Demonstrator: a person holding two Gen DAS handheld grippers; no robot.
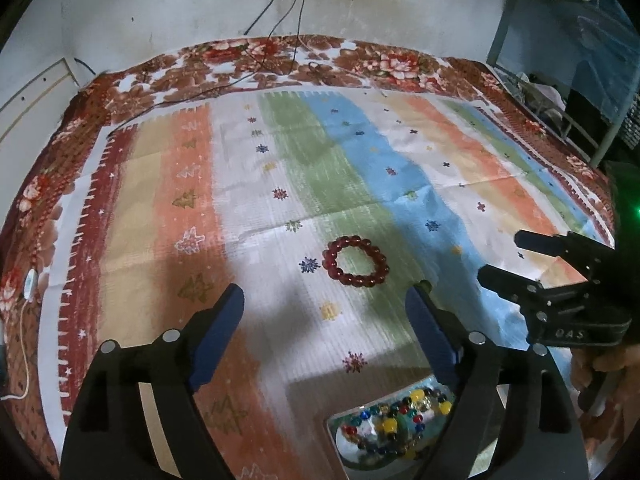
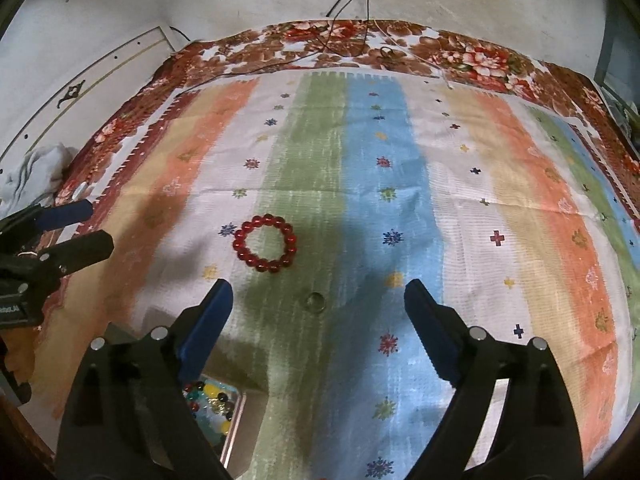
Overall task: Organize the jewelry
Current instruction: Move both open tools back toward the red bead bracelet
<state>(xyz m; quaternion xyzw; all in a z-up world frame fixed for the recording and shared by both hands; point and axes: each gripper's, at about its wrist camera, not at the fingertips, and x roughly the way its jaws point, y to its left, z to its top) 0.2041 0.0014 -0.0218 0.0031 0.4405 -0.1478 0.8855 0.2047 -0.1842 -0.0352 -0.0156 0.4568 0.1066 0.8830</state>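
Observation:
A red bead bracelet (image 1: 355, 261) lies flat on the striped cloth (image 1: 240, 184); it also shows in the right wrist view (image 2: 265, 248). A small ring (image 2: 315, 301) lies on the green stripe just ahead of my right gripper (image 2: 318, 300), which is open and empty. My left gripper (image 1: 326, 304) is open and empty, a little short of the bracelet. A shiny tray (image 1: 352, 446) holding a multicoloured bead strand (image 1: 400, 412) sits under the left gripper's right finger; it also shows in the right wrist view (image 2: 236, 412). The right gripper shows in the left view (image 1: 500, 256), open.
The striped cloth (image 2: 460, 200) covers a floral blanket (image 1: 248, 60) on a bed against a white wall. Black cables (image 1: 276, 52) trail over the far edge. A white cord (image 1: 24, 344) lies at the left. A white cloth (image 2: 36, 176) is bunched at the far left.

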